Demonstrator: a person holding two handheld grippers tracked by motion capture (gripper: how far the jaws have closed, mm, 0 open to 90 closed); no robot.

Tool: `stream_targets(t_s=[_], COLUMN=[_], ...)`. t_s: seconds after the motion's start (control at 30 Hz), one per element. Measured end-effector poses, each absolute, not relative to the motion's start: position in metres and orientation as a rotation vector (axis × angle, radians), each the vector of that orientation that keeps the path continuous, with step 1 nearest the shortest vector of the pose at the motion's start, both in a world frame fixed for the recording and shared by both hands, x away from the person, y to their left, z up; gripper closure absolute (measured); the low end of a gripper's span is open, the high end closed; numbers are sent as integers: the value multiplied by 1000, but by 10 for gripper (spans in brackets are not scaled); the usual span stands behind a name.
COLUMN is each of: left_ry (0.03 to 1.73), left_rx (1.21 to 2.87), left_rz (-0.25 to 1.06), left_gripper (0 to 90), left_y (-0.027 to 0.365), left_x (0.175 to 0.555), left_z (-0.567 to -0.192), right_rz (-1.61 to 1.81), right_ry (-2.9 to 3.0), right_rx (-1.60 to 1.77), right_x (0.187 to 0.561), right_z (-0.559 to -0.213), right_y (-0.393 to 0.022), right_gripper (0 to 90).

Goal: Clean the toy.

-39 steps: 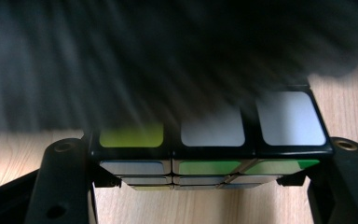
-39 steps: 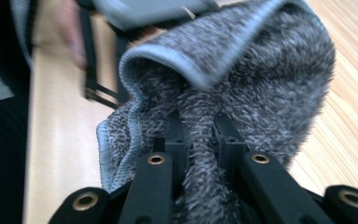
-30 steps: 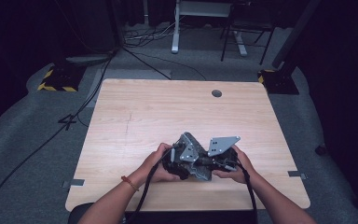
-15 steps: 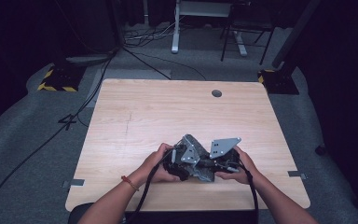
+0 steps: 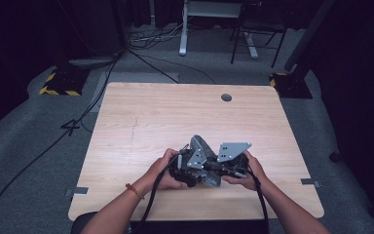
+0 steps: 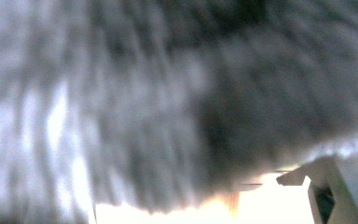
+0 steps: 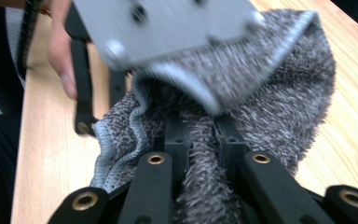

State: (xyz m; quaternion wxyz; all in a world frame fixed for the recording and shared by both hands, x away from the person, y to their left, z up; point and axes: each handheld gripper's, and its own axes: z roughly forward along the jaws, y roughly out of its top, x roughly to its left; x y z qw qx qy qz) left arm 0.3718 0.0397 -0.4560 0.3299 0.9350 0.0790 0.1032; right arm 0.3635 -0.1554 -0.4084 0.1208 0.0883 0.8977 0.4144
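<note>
- Grey fuzzy sock (image 7: 261,102): bunched between both tongs, above bench (image 5: 151,117).
- Right tongs (image 7: 200,140): closed, pinching sock fabric.
- Left tongs (image 5: 187,165): closed, pressed into the sock.
- Risk: thin pinch might slip if pulled apart.

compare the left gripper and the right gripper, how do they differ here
The right gripper has its jaws pinched on a fold of the grey cloth, seen clearly in its own view; the left gripper sits so close to the cloth that its view is a blur. The right gripper's grey plate lies flatter, the left's more tilted. Both meet at the cloth over the table.
</note>
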Motion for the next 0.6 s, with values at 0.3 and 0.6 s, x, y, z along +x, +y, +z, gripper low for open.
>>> stream_targets(t_s=[0.3,0.6], left_ry=[185,178], left_rx=[2455,2451], left_rz=[268,250], left_gripper=[339,339], left_y=[43,35], left_x=[369,368], left_z=[-454,-457], right_rz=[1194,1213], right_ry=[2664,2665], right_rx=[237,179], right_x=[357,351], right_z=[-409,-406], right_y=[-167,-147], right_gripper=[793,790])
